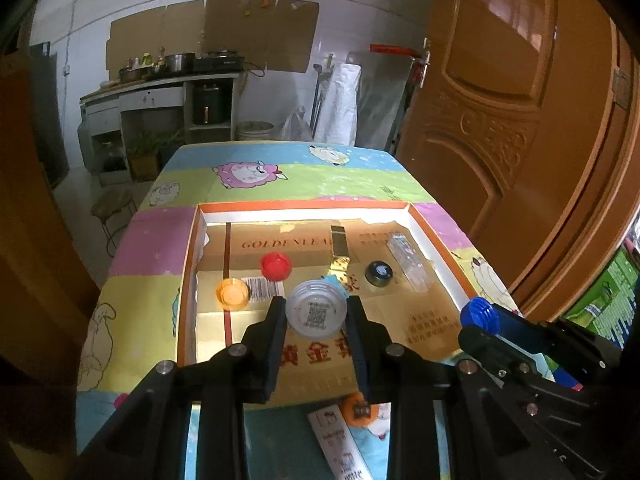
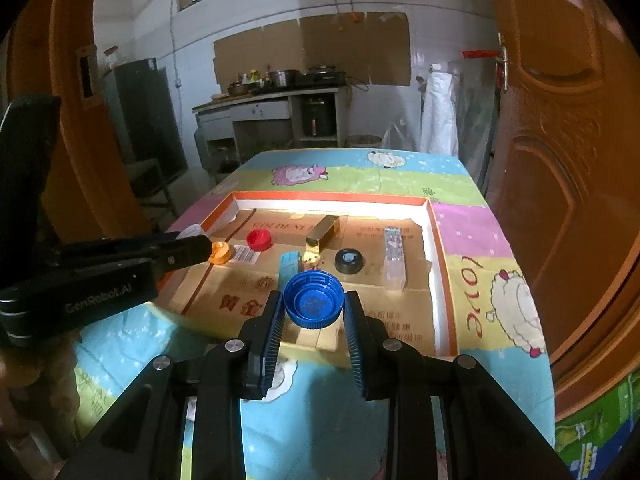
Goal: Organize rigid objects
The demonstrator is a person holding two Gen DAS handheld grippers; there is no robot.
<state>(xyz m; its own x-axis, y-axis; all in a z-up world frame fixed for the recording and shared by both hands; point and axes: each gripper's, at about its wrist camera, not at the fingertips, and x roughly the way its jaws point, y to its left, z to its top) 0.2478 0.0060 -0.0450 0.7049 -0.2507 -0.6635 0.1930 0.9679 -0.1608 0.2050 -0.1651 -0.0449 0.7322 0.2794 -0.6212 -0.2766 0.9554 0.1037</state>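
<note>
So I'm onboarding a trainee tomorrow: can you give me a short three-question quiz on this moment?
1. True or false: both grippers hold bottle caps.
2. Which gripper holds the blue cap? A) left B) right
3. Fill in: the red cap lies inside the ____.

Key: 1 true; the left gripper has the clear cap, the right gripper the blue one. 2 B. 3 cardboard box.

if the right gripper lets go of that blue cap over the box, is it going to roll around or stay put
The blue cap looks like light, stiff ribbed plastic, held open side toward the camera in the right gripper. Dropped into the box, it may bounce; landing on edge it could roll, landing flat it likely stays.
</note>
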